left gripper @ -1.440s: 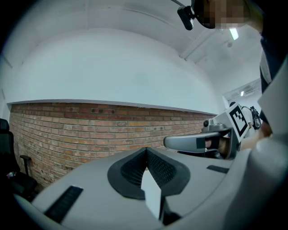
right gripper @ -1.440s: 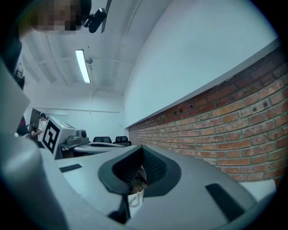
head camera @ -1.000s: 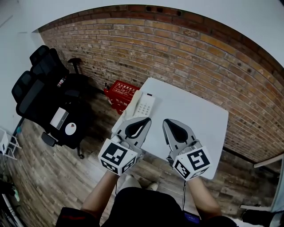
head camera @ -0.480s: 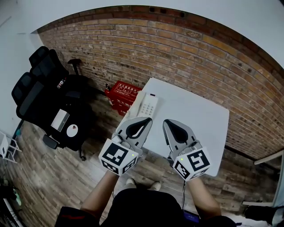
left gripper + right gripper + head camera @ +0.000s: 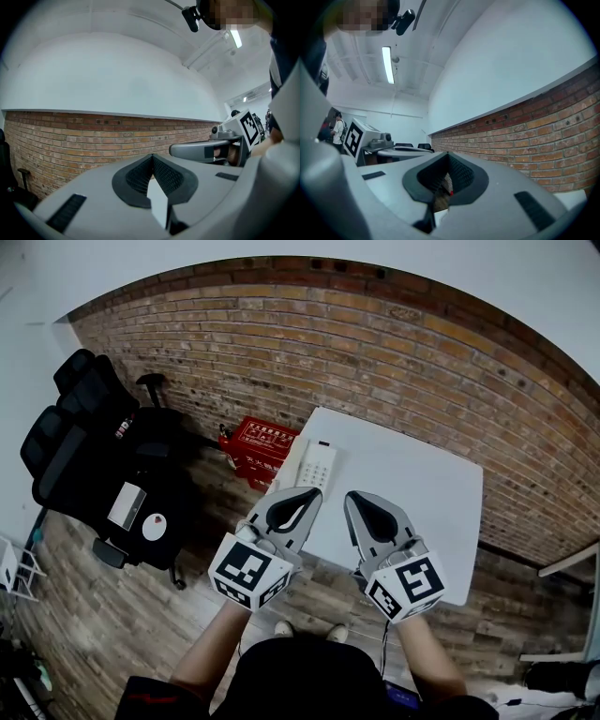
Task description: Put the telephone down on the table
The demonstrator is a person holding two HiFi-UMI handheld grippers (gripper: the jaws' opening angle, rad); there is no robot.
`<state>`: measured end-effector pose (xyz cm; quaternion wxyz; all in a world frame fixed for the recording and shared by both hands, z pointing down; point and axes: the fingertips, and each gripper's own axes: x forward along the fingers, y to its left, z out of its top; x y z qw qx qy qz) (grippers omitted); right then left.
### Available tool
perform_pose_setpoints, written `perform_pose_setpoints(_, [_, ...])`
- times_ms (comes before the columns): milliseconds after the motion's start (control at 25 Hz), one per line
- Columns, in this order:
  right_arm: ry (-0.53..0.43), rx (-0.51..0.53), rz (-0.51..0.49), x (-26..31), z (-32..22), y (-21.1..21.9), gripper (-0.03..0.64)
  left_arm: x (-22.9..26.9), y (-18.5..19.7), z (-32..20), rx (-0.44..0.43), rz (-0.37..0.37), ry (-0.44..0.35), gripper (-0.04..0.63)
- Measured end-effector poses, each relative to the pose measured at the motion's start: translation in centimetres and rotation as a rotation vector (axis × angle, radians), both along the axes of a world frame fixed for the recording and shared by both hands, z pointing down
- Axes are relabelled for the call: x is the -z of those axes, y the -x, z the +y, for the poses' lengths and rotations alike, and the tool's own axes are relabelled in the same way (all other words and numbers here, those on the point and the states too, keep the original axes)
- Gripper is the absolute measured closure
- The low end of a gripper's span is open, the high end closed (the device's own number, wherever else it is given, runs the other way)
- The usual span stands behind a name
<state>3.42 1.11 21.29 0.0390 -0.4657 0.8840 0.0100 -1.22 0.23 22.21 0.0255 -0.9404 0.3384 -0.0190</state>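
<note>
Your left gripper (image 5: 303,495) is closed, pads pressed together with nothing between them, and its own view confirms it: the black pads (image 5: 164,176) meet in a tight seam. Your right gripper (image 5: 362,499) is the same, jaws together and empty, the seam showing plainly in its view (image 5: 447,158). Both point level, side by side over the near edge of the white table (image 5: 422,493), aimed toward the brick wall (image 5: 375,352).

The telephone (image 5: 316,465) lies flat on the table by its left edge, toward the far corner. It sits just ahead of your left gripper's tips, and neither gripper holds it. The right gripper is further from it, over bare tabletop.

Off to your left, a red crate (image 5: 258,446) stands on the wooden floor (image 5: 122,615) beside the table, and a black office chair (image 5: 89,451) sits beyond it, well apart.
</note>
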Motion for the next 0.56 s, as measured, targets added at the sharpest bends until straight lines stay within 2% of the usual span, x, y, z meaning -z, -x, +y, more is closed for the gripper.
perform_pose_setpoints(560, [-0.008,-0.025,0.006,0.9,-0.7,1.8,0.606,0.9,1.8,-0.4,-0.023,-0.002,-0.013,0.588])
